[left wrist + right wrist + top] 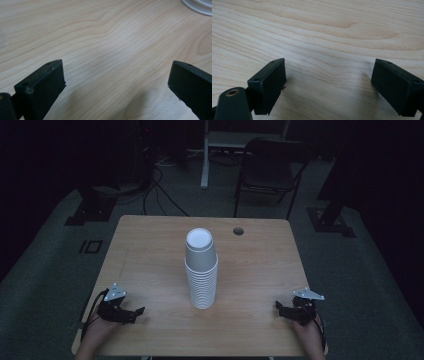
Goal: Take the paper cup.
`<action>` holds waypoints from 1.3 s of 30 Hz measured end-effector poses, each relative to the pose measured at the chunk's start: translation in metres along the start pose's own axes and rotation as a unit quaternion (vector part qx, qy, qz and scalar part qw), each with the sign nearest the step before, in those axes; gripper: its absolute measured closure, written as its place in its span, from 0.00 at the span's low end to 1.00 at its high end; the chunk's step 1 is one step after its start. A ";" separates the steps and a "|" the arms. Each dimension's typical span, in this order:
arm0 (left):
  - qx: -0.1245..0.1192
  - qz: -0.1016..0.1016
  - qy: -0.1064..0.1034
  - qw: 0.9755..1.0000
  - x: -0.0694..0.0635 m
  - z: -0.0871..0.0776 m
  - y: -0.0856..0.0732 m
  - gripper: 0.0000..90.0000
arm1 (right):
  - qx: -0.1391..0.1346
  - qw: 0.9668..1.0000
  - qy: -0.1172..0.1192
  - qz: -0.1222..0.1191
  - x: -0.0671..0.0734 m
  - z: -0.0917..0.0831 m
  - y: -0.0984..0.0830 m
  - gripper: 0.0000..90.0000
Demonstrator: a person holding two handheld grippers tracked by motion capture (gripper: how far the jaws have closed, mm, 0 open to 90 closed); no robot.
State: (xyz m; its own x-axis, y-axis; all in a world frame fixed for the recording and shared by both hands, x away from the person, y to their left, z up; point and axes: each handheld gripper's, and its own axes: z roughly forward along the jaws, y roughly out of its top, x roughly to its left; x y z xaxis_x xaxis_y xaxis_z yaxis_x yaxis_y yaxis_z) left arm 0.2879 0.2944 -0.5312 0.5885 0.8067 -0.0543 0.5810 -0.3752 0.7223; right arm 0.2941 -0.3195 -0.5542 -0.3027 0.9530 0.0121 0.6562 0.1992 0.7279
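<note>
Cups first: a tall stack of white paper cups [202,272], nested upside down with the flat base of the top one facing up, stands upright at the middle of the light wooden table [150,250]. I take that stack as my landmark. Beyond it, toward the far edge and a little right, I see a small round hole [238,231] in the tabletop.

My left gripper [134,312] sits low near the front edge, well left of the stack and well apart from it, a hand [95,330] behind it and its cable trailing back. In the left gripper view, its jaws stand wide apart over bare wood grain with nothing between them, and a curved white rim of the stack [198,6] peeks in at the top right corner.

My right gripper [281,309] mirrors it, well right of the stack near the front edge, held by the other hand [311,335]. Its own view shows both black jaws spread wide just above the wood, casting soft shadows, gripping nothing.

Past the table, behind the stack, a dark folding chair [270,170] stands on grey carpet, with black cables [160,190] snaking across the floor to its left.
</note>
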 end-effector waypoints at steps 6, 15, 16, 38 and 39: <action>-0.010 0.017 -0.022 1.000 -0.011 0.001 0.014 0.01 | 0.000 1.000 0.000 0.000 0.000 0.000 0.000 0.13; -0.033 0.024 -0.054 0.998 -0.021 -0.005 0.039 0.01 | 0.000 1.000 0.000 0.000 0.000 0.000 0.000 0.13; -0.035 0.031 -0.047 0.998 -0.023 -0.006 0.041 0.01 | 0.000 1.000 0.000 0.000 0.000 0.000 0.000 0.13; -0.104 0.096 -0.122 0.982 -0.069 -0.034 0.100 0.01 | 0.001 1.000 0.000 0.001 0.000 0.000 0.000 0.13; -0.106 0.098 -0.129 0.981 -0.071 -0.035 0.104 0.01 | 0.000 1.000 0.000 0.001 0.000 0.000 0.000 0.13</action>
State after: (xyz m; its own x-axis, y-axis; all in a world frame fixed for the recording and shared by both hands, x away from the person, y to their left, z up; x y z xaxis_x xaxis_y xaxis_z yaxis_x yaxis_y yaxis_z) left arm 0.2870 0.2134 -0.4282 0.8159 0.5758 -0.0526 0.3285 -0.3867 0.8617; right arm 0.2940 -0.3193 -0.5541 -0.3011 0.9535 0.0138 0.6576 0.1972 0.7271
